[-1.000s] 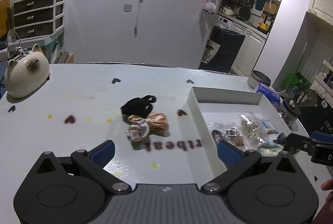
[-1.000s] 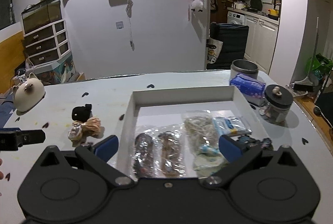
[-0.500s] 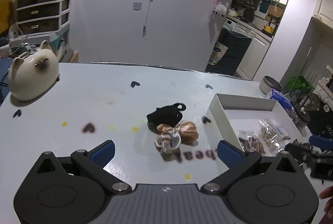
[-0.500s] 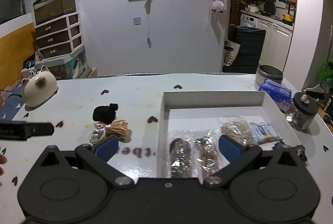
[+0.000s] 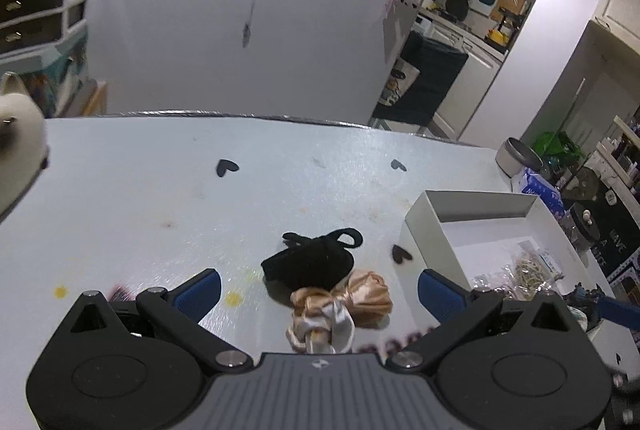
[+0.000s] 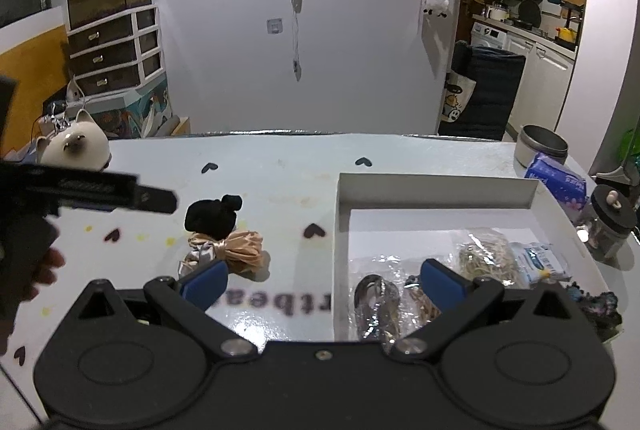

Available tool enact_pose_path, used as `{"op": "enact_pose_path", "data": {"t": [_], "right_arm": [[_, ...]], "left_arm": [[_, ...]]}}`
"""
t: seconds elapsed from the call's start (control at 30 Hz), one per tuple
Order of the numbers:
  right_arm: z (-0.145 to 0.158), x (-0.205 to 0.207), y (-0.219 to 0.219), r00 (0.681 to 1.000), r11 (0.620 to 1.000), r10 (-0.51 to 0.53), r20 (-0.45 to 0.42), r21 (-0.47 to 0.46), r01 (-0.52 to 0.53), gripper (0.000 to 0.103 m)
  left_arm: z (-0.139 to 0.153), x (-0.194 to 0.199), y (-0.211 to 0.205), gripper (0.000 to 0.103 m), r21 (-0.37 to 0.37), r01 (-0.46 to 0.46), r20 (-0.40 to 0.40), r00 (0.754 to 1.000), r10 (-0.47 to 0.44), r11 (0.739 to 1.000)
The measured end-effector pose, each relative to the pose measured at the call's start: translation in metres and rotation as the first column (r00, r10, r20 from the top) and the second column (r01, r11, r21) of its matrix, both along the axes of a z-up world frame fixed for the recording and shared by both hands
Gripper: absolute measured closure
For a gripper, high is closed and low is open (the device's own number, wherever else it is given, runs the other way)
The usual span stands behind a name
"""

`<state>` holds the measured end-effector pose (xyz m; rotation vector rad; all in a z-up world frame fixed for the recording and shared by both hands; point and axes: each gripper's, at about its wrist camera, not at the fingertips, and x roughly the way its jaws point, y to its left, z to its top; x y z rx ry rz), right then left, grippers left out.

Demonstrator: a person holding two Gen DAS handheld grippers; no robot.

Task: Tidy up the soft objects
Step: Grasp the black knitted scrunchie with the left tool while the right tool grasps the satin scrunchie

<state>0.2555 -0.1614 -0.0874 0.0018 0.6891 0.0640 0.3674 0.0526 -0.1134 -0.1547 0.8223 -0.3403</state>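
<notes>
A black scrunchie (image 5: 310,264) and a peach and white satin scrunchie (image 5: 340,308) lie touching each other on the white table (image 5: 160,198). They sit between the open fingers of my left gripper (image 5: 319,292), close in front of it. My right gripper (image 6: 322,278) is open and empty over the left wall of the white box (image 6: 436,186); both scrunchies (image 6: 224,236) lie to its left. The left gripper (image 6: 92,190) shows from the side in the right wrist view.
The white box (image 5: 480,206) holds several clear bags of small items (image 6: 484,258). A cat figurine (image 6: 76,148) stands at the far left. A tin (image 6: 540,146), a tissue pack (image 6: 556,182) and a glass jar (image 6: 610,220) stand right of the box.
Both grippers have moved left. The scrunchies are now centred between the left gripper's fingers and closer to it; the box has slid right in both views.
</notes>
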Motion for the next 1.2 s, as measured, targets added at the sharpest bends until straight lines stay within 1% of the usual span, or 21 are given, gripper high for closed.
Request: {"op": "enact_pose_path", "data": {"t": [0.1,0.17,0.3,0.37,0.43,0.5,0.53,0.6,0.67,0.73,0.8,0.87,0.93,0.97,1.0,1.03,1.2], "right_arm": [[-0.005,0.008,0.006,1.000,1.000,0.010,-0.017,-0.005,-0.011,0.000],[-0.008,0.013,0.009,0.999,1.000,0.017,-0.027,-0.009,-0.018,0.000],[-0.012,0.024,0.013,0.998,0.999,0.041,-0.041,0.002,-0.041,0.000],[-0.014,0.030,0.017,0.997,0.998,0.057,-0.046,0.008,-0.057,0.000],[-0.017,0.036,0.021,0.996,0.997,0.075,-0.047,0.015,-0.074,0.000],[-0.020,0.044,0.027,0.994,0.995,0.095,-0.049,0.016,-0.094,0.000],[-0.021,0.048,0.030,0.993,0.994,0.106,-0.050,0.014,-0.105,0.000],[-0.024,0.056,0.037,0.991,0.992,0.125,-0.052,0.014,-0.124,0.000],[-0.027,0.063,0.043,0.988,0.989,0.144,-0.056,0.016,-0.144,0.000],[-0.031,0.070,0.049,0.984,0.986,0.165,-0.061,0.009,-0.165,0.000],[-0.035,0.076,0.053,0.981,0.983,0.183,-0.069,0.003,-0.183,0.000],[-0.038,0.083,0.056,0.977,0.980,0.199,-0.080,0.001,-0.200,0.000],[-0.042,0.089,0.059,0.972,0.976,0.216,-0.093,0.004,-0.216,0.000],[-0.045,0.092,0.062,0.968,0.974,0.228,-0.102,0.005,-0.229,0.000],[-0.047,0.095,0.063,0.965,0.971,0.238,-0.109,0.005,-0.239,0.000],[-0.049,0.098,0.065,0.961,0.968,0.250,-0.116,0.005,-0.251,0.000],[-0.059,0.113,0.083,0.937,0.949,0.315,-0.152,0.013,-0.316,0.000]], "left_arm": [[-0.012,0.022,0.000,0.000,-0.020,0.020,-0.040,0.999,-0.021,1.000],[-0.021,0.036,0.001,0.000,-0.050,0.024,-0.077,0.997,-0.028,0.998],[-0.040,0.061,0.006,0.001,-0.154,0.019,-0.158,0.986,-0.044,0.988],[-0.048,0.071,0.007,0.003,-0.182,0.014,-0.181,0.982,-0.048,0.983],[-0.056,0.080,0.009,0.009,-0.201,0.005,-0.199,0.979,-0.045,0.980],[-0.062,0.086,0.012,0.013,-0.223,-0.006,-0.220,0.974,-0.045,0.975],[-0.066,0.089,0.013,0.017,-0.232,-0.014,-0.231,0.972,-0.041,0.973],[-0.072,0.093,0.015,0.022,-0.250,-0.023,-0.251,0.967,-0.042,0.968],[-0.076,0.095,0.015,0.025,-0.269,-0.019,-0.269,0.962,-0.056,0.963],[-0.079,0.096,0.012,0.034,-0.272,-0.005,-0.276,0.958,-0.074,0.962],[-0.083,0.097,0.010,0.038,-0.271,-0.005,-0.285,0.956,-0.076,0.963],[-0.084,0.099,0.009,0.043,-0.278,-0.012,-0.278,0.958,-0.068,0.961],[-0.085,0.101,0.009,0.056,-0.276,-0.013,-0.274,0.960,-0.066,0.961],[-0.086,0.102,0.009,0.059,-0.272,-0.013,-0.272,0.960,-0.064,0.962],[-0.087,0.103,0.010,0.067,-0.271,-0.014,-0.271,0.960,-0.062,0.962],[-0.087,0.104,0.010,0.072,-0.273,-0.015,-0.271,0.961,-0.062,0.962],[-0.086,0.107,0.019,0.081,-0.274,-0.023,-0.260,0.964,-0.051,0.961]]}}
